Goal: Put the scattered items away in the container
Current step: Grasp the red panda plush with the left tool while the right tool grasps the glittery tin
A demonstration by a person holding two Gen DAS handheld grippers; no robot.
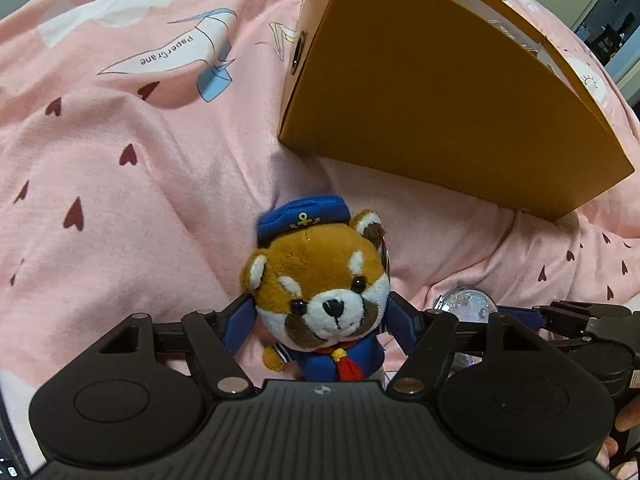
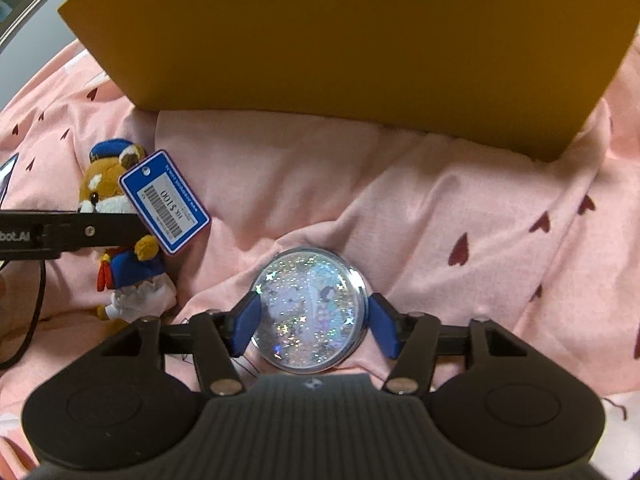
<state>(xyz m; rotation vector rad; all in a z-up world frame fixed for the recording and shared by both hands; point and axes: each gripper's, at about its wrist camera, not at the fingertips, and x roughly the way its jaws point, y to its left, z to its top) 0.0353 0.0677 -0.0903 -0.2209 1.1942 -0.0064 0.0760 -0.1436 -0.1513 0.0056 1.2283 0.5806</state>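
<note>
The plush (image 1: 324,292) lay on the pink sheet (image 1: 120,200) between the wide-open left tongs (image 1: 322,320), untouched. The right tongs (image 2: 310,316) flanked the glitter disc (image 2: 310,312), pads apparently not pressing. The box (image 1: 420,100) stood beyond, contents hidden.

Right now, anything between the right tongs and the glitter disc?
No. The right tongs already straddle the glitter disc on the pink bedsheet, one pad at each side. The plush toy sits well to the side.

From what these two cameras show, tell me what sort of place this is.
Probably a bedroom, on a bed: a rumpled pink sheet printed with hearts and paper cranes lies under everything, with a plush toy, a glitter disc and a cardboard box on it.
</note>
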